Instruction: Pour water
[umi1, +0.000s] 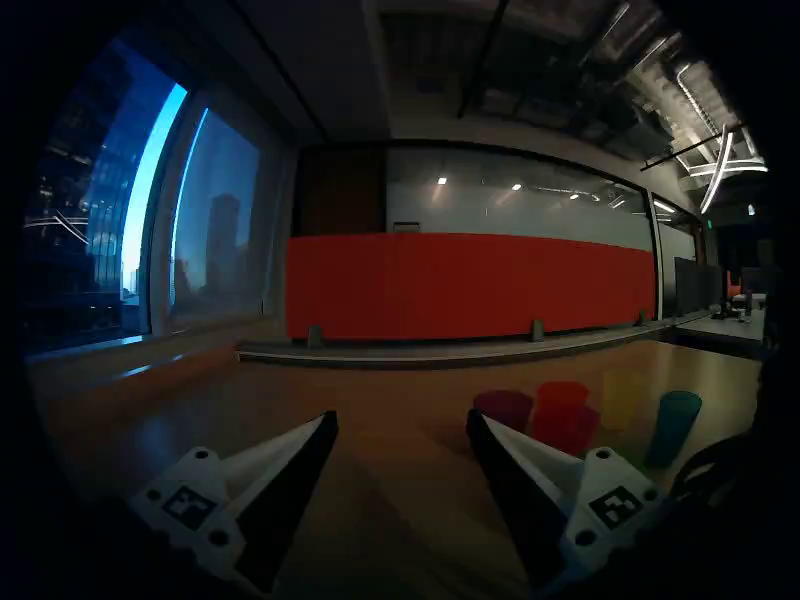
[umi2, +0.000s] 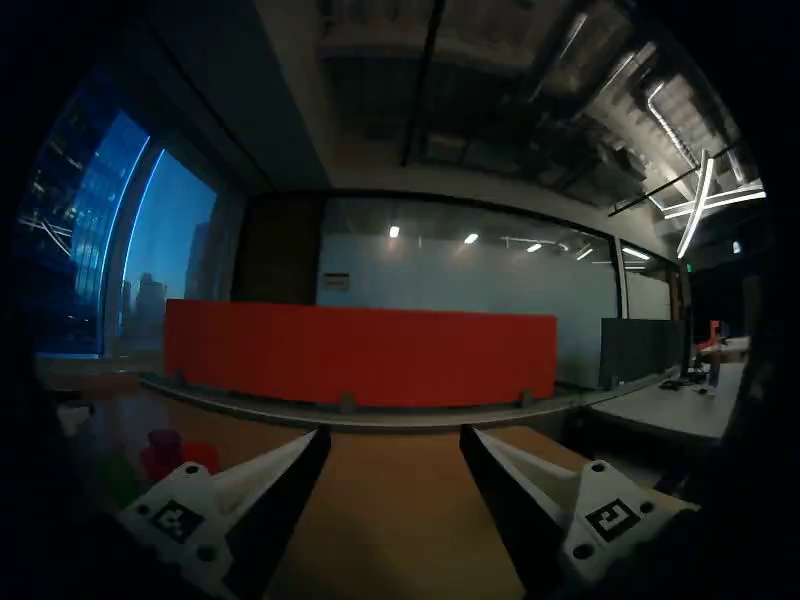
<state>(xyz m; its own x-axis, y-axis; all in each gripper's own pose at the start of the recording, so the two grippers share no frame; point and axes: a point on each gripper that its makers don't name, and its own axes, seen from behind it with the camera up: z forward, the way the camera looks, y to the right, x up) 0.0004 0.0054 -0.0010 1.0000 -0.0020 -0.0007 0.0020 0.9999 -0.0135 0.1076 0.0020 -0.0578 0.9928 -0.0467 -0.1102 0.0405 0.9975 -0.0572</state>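
cups (umi1: 566, 424) — a tight cluster upright on the wooden table (umi1: 400, 500): maroon cup (umi1: 503, 406), yellow cup (umi1: 624, 397), teal cup (umi1: 672, 424), red ones between. whether any holds water cannot be told. judged light, stiff, smooth-walled plastic that is easily tipped or squeezed out of round; take hold across the mid-wall, not the rim.
left gripper (umi1: 400, 415) — fingers spread wide, holding nothing, the cluster just ahead to its right.
right gripper (umi2: 393, 432) — equally spread, empty, the cluster low at its left.
beyond: red partition (umi1: 470, 285), window (umi1: 215, 235).
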